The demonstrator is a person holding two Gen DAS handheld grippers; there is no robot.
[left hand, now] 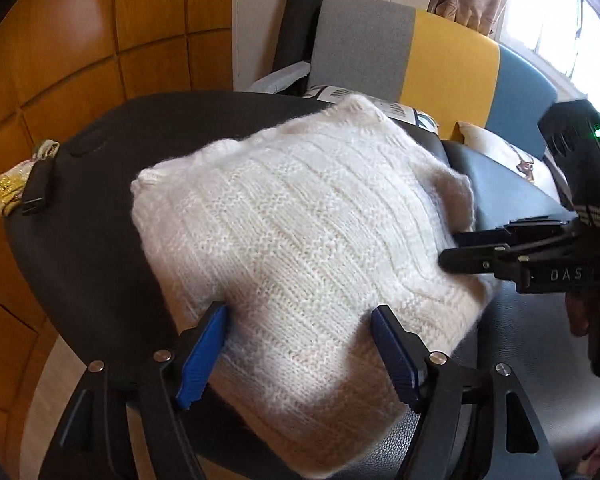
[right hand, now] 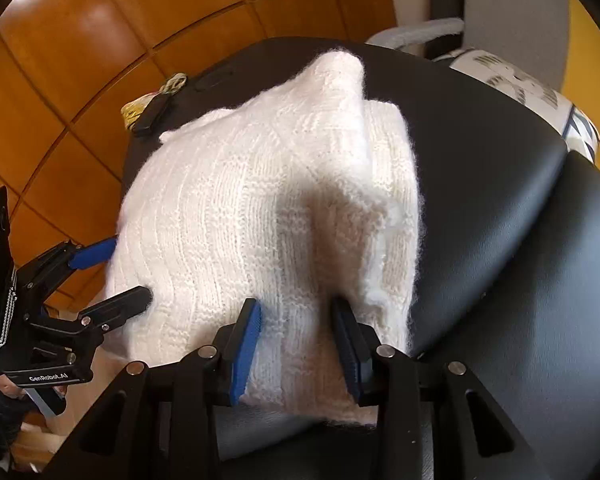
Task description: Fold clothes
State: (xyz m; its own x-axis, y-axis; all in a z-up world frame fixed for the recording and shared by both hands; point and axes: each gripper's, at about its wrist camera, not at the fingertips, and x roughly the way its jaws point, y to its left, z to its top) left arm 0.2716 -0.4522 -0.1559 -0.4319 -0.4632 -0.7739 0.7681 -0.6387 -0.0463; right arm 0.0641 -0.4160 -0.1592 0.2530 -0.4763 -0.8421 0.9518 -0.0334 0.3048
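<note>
A white knitted sweater (left hand: pixel 300 240) lies folded into a thick square bundle on a black padded seat (left hand: pixel 100 208); it also shows in the right wrist view (right hand: pixel 260 208). My left gripper (left hand: pixel 300 320) is open, its blue-padded fingers resting on the bundle's near edge, one at each side of a wide span. My right gripper (right hand: pixel 296 316) is open too, its fingers pressed onto the bundle's near edge. In the left wrist view the right gripper (left hand: pixel 456 248) comes in from the right at the bundle's side. In the right wrist view the left gripper (right hand: pixel 120 272) sits at the bundle's left edge.
A wooden panelled wall (left hand: pixel 80 40) stands behind the seat. A small black device (left hand: pixel 38 190) and a patterned cloth (left hand: pixel 8 188) lie at the seat's far left edge. A grey, yellow and blue chair back (left hand: pixel 440 60) and a printed cushion (right hand: pixel 540 92) stand behind.
</note>
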